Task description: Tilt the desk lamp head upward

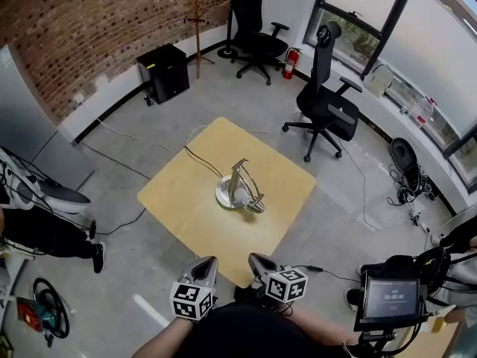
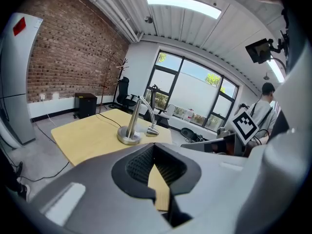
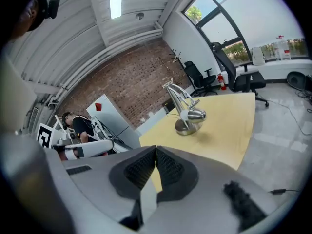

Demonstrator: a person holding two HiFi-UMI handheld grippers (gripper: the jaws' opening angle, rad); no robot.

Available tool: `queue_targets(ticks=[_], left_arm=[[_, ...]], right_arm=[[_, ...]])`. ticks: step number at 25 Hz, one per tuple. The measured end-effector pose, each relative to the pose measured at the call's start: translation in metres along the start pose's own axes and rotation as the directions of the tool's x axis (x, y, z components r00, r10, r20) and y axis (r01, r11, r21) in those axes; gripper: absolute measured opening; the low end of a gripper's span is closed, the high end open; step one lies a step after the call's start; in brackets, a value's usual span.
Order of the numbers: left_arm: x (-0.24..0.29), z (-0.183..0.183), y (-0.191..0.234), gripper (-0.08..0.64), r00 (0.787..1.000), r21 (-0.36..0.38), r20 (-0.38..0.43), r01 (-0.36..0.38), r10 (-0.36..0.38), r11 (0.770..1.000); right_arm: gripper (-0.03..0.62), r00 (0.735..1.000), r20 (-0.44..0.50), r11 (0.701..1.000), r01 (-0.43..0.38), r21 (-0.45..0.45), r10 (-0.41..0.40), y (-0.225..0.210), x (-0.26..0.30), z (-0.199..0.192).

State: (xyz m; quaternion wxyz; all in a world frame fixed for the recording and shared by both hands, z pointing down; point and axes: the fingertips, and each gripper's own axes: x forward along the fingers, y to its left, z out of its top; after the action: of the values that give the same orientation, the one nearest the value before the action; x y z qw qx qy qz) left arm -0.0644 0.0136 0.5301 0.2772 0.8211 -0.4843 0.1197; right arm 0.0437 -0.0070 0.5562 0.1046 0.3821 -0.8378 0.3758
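Observation:
A silver desk lamp stands on its round base near the middle of a square wooden table. Its arm bends over and its head hangs low, close to the tabletop. Both grippers hover well short of the table's near corner. My left gripper is shut and holds nothing; my right gripper is likewise shut and empty. The left gripper view shows the lamp far ahead beyond the closed jaws. From the right gripper view, the lamp also stands at a distance, head pointing right.
A black cable runs from the lamp base across the table's far side. Two black office chairs stand beyond the table by the windows, and a black cabinet is at the brick wall. A screen on a stand sits at my right.

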Motion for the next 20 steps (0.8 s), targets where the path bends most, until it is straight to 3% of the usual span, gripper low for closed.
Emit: queue_targets(ticks=[11, 20], left_arm=[[0.079, 0.035, -0.008, 0.008, 0.999, -0.011, -0.023, -0.033, 0.033, 0.999], [0.121, 0.061, -0.006, 0.008, 0.994, 0.067, -0.032, -0.101, 0.104, 0.993]], right_arm=[[0.006, 0.998, -0.011, 0.998, -0.065, -0.004, 0.065, -0.062, 0.021, 0.046], [0.007, 0.989, -0.009, 0.986, -0.15, -0.078, 0.15, -0.086, 0.043, 0.076]])
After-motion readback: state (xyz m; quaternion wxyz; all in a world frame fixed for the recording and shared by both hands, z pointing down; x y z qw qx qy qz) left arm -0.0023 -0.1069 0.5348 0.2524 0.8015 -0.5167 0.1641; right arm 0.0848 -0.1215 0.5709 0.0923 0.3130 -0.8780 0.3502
